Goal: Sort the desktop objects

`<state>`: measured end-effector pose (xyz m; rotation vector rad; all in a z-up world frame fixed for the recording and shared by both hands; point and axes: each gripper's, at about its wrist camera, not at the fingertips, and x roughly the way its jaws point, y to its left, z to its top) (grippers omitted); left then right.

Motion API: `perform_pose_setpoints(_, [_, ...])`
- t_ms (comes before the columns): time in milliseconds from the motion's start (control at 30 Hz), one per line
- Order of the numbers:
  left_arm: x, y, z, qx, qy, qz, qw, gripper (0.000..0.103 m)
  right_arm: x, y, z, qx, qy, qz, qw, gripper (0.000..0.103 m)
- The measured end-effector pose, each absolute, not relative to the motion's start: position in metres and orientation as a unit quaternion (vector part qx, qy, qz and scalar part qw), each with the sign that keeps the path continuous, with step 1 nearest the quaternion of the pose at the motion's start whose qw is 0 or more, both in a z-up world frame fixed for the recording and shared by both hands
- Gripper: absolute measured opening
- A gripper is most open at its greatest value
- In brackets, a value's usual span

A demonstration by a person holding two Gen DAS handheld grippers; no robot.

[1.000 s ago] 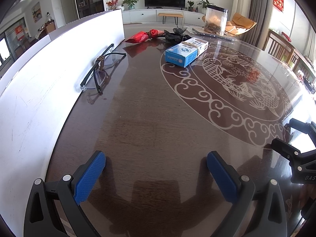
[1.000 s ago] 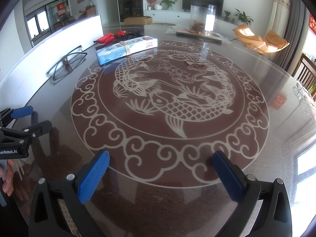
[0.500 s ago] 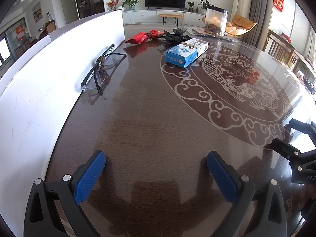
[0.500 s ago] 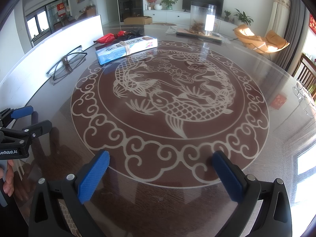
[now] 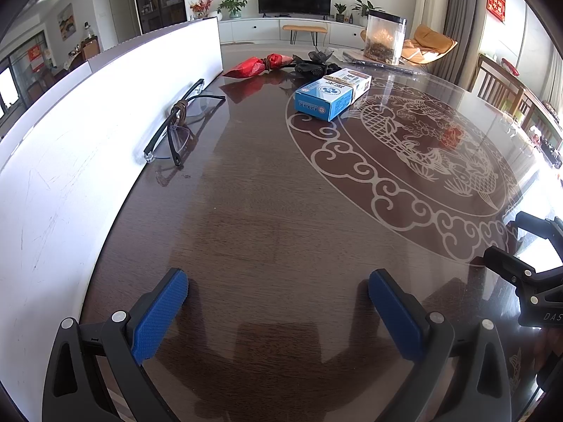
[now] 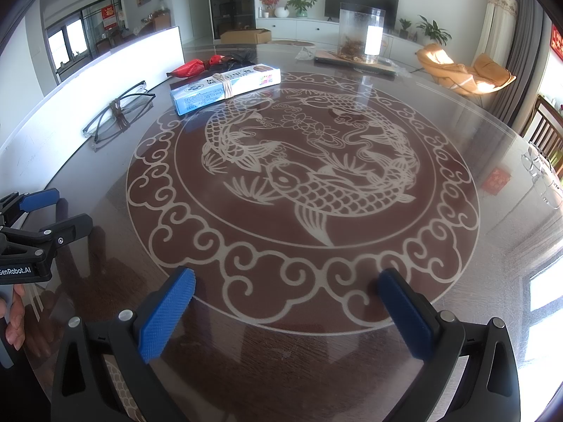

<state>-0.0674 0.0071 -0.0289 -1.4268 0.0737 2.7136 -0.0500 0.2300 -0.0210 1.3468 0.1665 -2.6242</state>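
Folded black-framed glasses [image 5: 179, 123] tied with a brown band lie by the white board; they also show in the right wrist view [image 6: 118, 112]. A blue and white box [image 5: 332, 93] bound with a rubber band lies further back, also in the right wrist view [image 6: 225, 86]. A red wrapped bundle [image 5: 258, 65] and a black bundle [image 5: 315, 65] lie behind it. My left gripper [image 5: 278, 299] is open and empty above the near table. My right gripper [image 6: 286, 302] is open and empty over the fish pattern's near rim.
A white board [image 5: 88, 133] stands along the table's left side. The round dark table [image 6: 492, 246] has a glass top with a fish pattern. A clear jar [image 6: 359, 33] on a tray stands at the back. Chairs [image 5: 499, 84] stand at the right.
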Motion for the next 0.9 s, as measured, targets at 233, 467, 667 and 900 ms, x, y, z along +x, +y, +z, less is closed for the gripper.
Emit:
perform_pose_setpoints(233, [-0.0671,0.0069,-0.0289,-0.465,0.024,0.884,0.037,0.103,-0.0502,0.23,-0.0211,0.454,0.056,-0.884,0.093,0.103])
perform_pose_setpoints(467, [-0.0668,0.0067,-0.0289,-0.465,0.024,0.884,0.037,0.103,-0.0503,0.2299,-0.0211,0.454,0.056,-0.884,0.093,0.103])
perform_pose_setpoints(667, [-0.0663,0.0067,-0.0289,-0.465,0.024,0.884,0.037,0.103,-0.0504,0.2299,-0.0212,0.454,0.056,-0.884,0.093,0.103])
perform_pose_setpoints(900, [-0.0634,0.0026,-0.0282,-0.465,0.018,0.884,0.028,0.103,-0.0528,0.2305,-0.0206,0.453,0.051,-0.885,0.099,0.103])
